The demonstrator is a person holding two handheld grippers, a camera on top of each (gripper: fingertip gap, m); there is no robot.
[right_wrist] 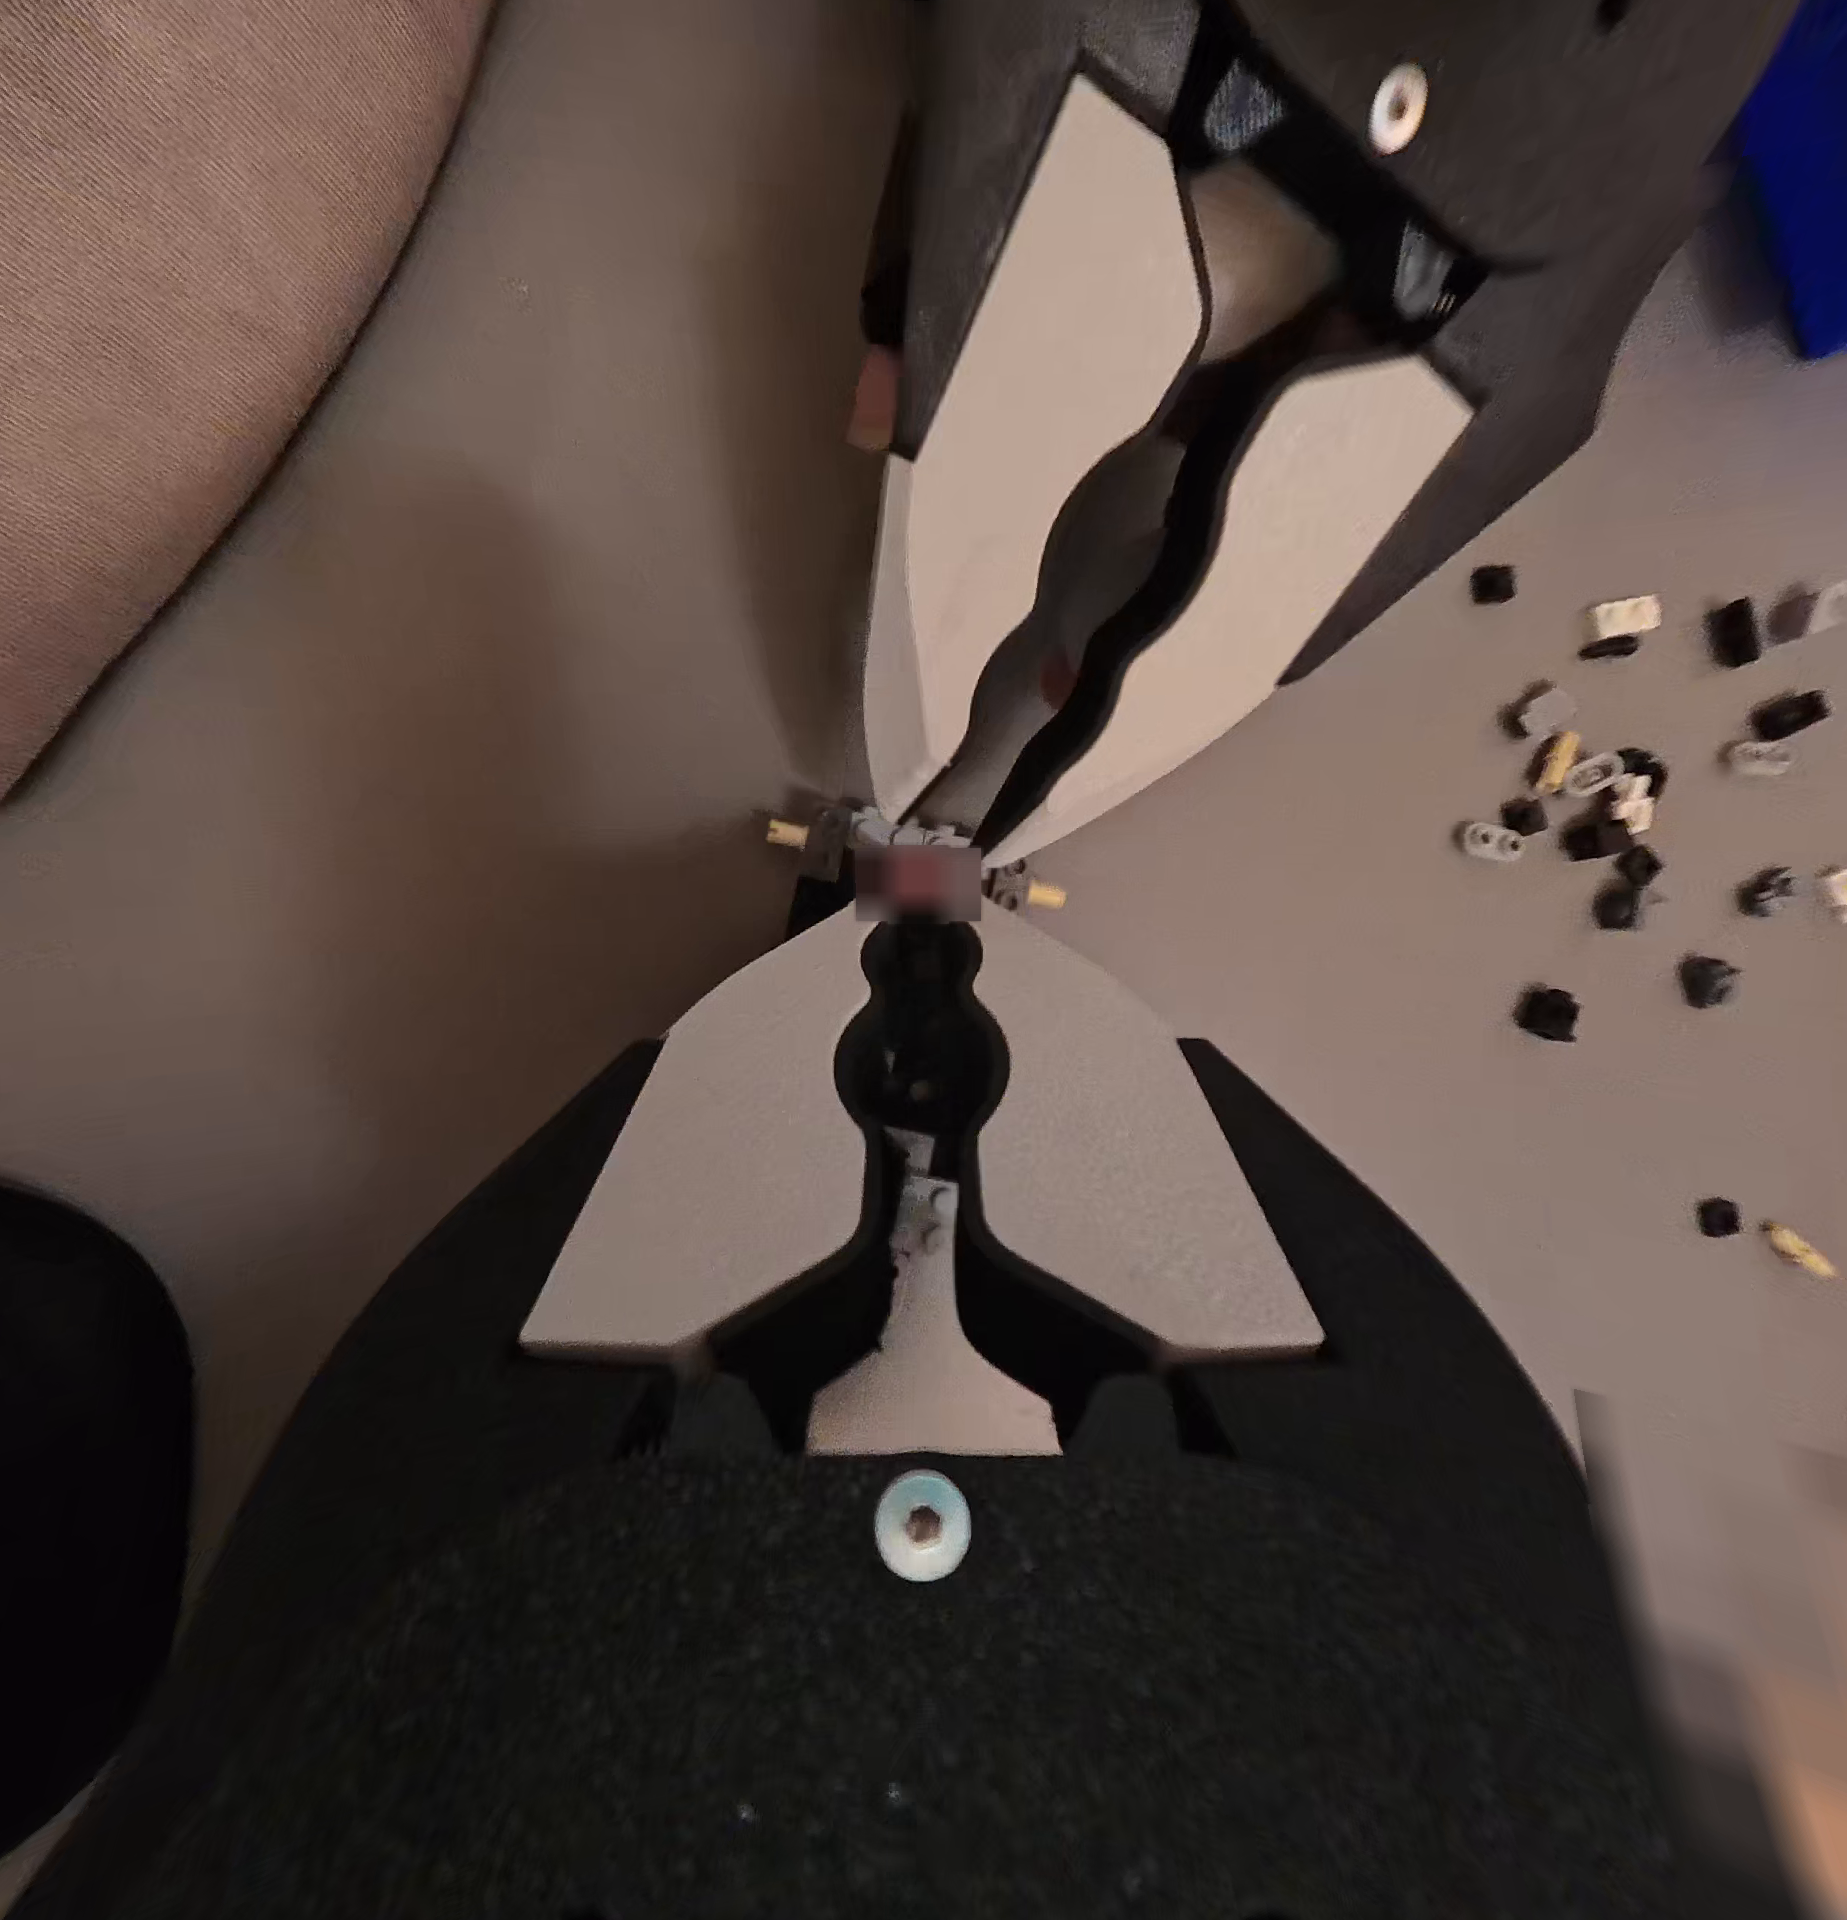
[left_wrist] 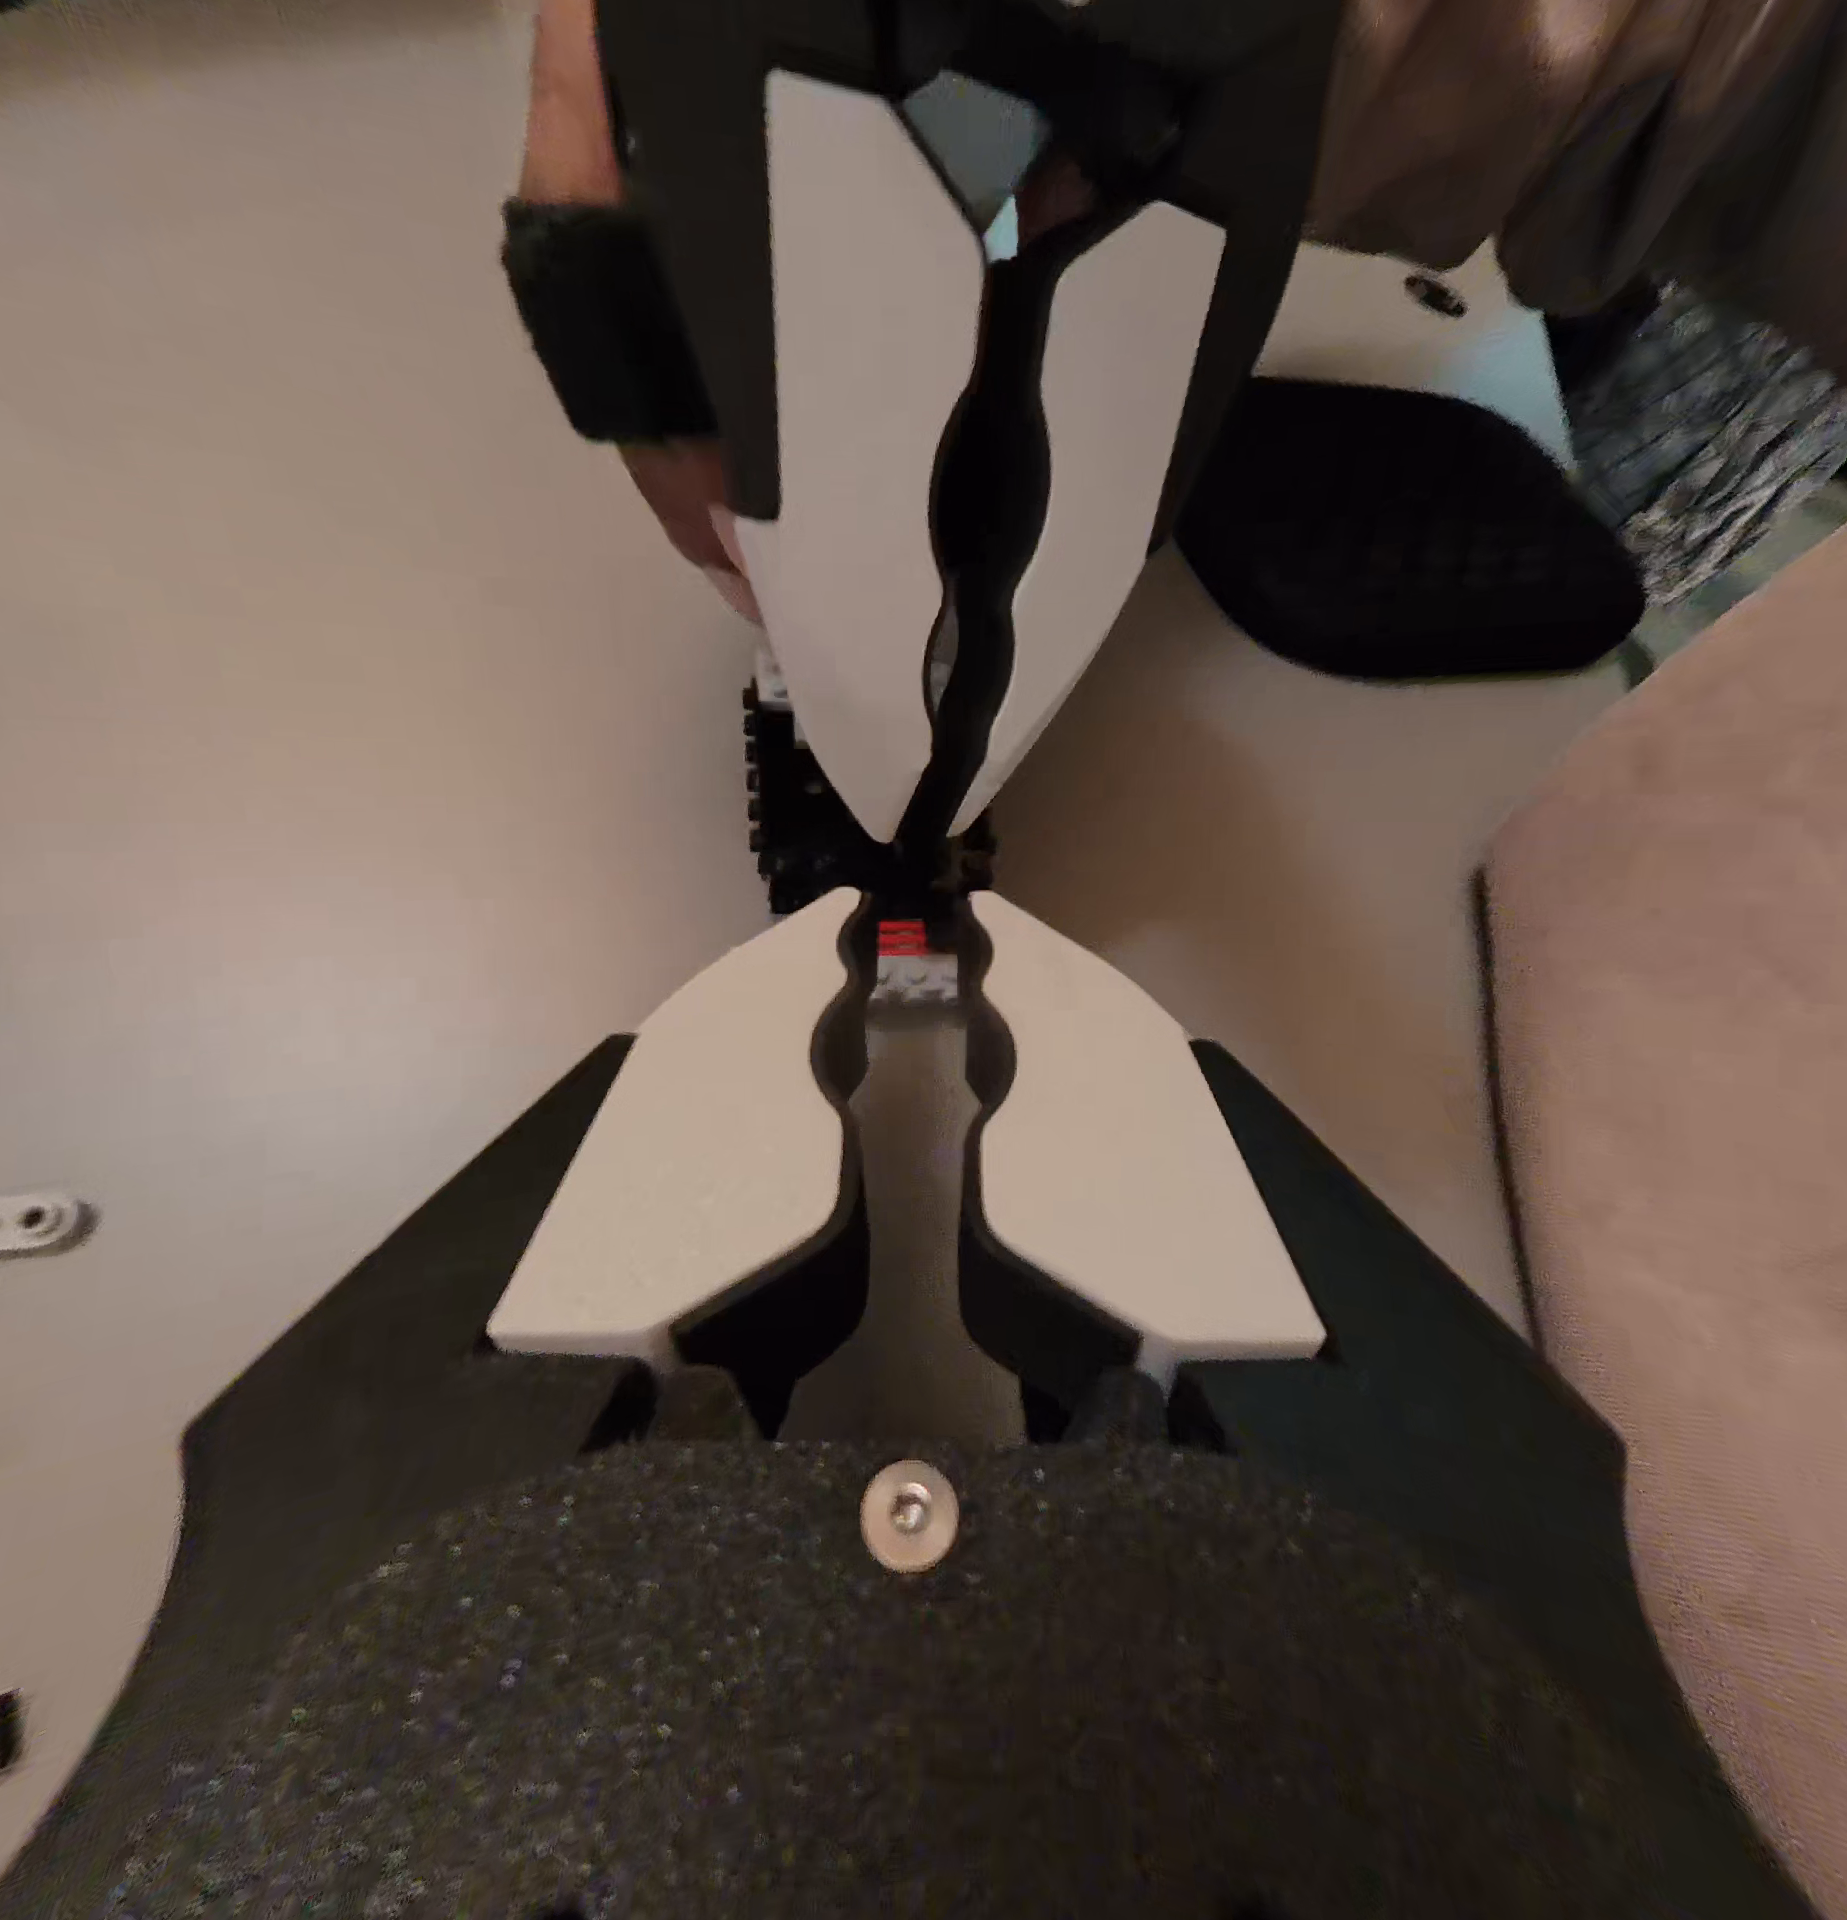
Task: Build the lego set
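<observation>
Both grippers meet tip to tip over a pale table. In the left wrist view, my left gripper (left_wrist: pixel 911 928) is shut on a small red, white and grey lego piece (left_wrist: pixel 903 961). The right gripper (left_wrist: pixel 929 836) comes in from above, with a black lego assembly (left_wrist: pixel 784 800) under its tips. In the right wrist view, my right gripper (right_wrist: pixel 919 940) is shut on the black lego assembly (right_wrist: pixel 914 1029). The left gripper (right_wrist: pixel 945 821) comes in from above and holds a grey part with tan pins (right_wrist: pixel 784 829) sticking out to both sides.
Several loose black, grey and tan lego pieces (right_wrist: pixel 1625 810) lie scattered at the right of the table. A grey piece (left_wrist: pixel 25 1226) lies at the left edge. There is also beige fabric (left_wrist: pixel 1729 1039), a black cushion (left_wrist: pixel 1418 530) and a blue box (right_wrist: pixel 1823 208). Less than 4 cm separates the two grippers' tips.
</observation>
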